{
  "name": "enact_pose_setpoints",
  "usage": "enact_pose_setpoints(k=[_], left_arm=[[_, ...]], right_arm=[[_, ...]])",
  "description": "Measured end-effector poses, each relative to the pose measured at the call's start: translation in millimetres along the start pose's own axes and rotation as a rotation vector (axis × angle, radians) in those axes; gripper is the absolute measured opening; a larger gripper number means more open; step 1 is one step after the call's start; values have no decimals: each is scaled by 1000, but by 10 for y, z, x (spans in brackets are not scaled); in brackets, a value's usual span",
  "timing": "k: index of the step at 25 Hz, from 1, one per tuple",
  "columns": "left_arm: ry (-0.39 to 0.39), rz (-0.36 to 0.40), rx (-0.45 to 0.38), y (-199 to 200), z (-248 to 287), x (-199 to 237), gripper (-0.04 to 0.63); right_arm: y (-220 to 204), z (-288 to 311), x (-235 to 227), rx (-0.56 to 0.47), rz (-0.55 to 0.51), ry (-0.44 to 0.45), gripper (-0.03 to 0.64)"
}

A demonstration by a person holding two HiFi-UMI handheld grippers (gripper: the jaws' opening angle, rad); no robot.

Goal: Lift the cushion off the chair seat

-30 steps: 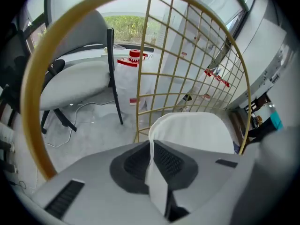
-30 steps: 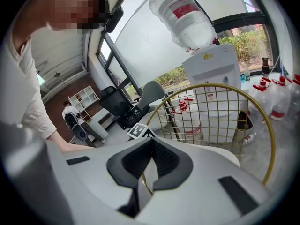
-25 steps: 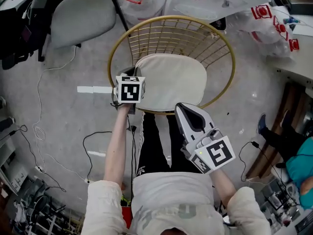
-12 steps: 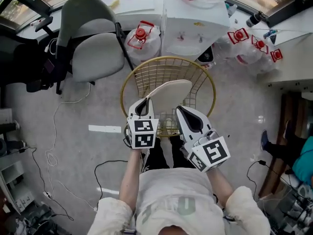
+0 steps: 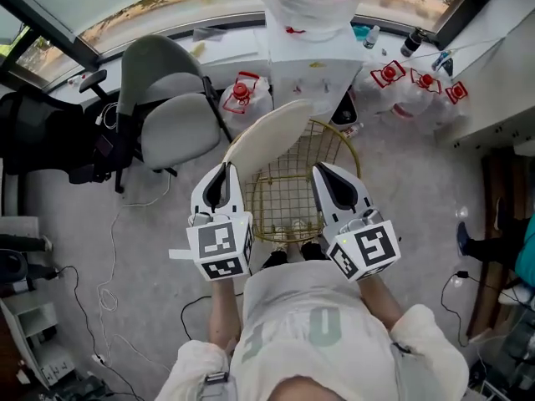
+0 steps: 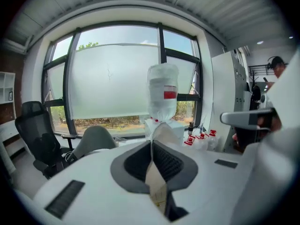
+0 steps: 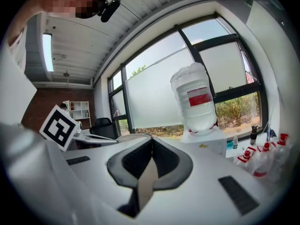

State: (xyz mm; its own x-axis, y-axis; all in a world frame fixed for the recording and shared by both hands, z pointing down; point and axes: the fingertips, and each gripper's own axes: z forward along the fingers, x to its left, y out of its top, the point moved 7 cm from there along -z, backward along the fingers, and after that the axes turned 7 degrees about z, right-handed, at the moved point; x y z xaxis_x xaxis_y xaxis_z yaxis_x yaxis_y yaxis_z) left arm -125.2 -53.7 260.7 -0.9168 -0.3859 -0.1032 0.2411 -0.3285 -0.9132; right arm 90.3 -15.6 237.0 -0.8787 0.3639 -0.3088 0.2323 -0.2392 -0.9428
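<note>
The cream cushion [image 5: 272, 132] hangs tilted on its edge, clear of the round gold wire chair [image 5: 284, 203] below it. My left gripper [image 5: 222, 167] is shut on the cushion's near edge. In the left gripper view the cushion [image 6: 164, 131] shows as a thin cream strip pinched between the dark pads of the left gripper [image 6: 152, 142]. My right gripper [image 5: 323, 170] is raised beside it, to the right of the cushion and apart from it. In its own view the right gripper [image 7: 151, 142] has its pads together with nothing held.
A grey office chair [image 5: 171, 124] stands left of the wire chair. Behind are a water dispenser with a large bottle [image 5: 313, 7], a jug with a red handle [image 5: 247, 90] and red-topped spray bottles [image 5: 418, 86]. Cables [image 5: 109, 291] lie on the floor at the left.
Both grippers have risen. The left one has carried the cushion up off the seat, from lying flat to hanging tilted above the chair. The right stays shut and empty.
</note>
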Motion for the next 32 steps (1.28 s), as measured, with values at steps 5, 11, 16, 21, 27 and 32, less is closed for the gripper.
enact_pose_setpoints(k=[5, 11, 16, 21, 27, 32], left_arm=[[-21, -4, -122, 391, -230, -18, 26], [-32, 22, -159, 555, -292, -148, 26], [-23, 34, -164, 594, -283, -150, 26], [-28, 36, -186, 659, -281, -185, 26], [-21, 27, -180, 651, -279, -196, 26], [-12, 30, -172, 641, -285, -204, 26]], right_arm=[[240, -79, -9, -83, -67, -35, 15], [334, -123, -83, -126, -37, -39, 15], [382, -168, -144, -148, -65, -83, 15], [425, -220, -231, -158, -65, -117, 15], [441, -268, -269, -157, -67, -124, 15], [447, -263, -270, -150, -59, -111, 15]])
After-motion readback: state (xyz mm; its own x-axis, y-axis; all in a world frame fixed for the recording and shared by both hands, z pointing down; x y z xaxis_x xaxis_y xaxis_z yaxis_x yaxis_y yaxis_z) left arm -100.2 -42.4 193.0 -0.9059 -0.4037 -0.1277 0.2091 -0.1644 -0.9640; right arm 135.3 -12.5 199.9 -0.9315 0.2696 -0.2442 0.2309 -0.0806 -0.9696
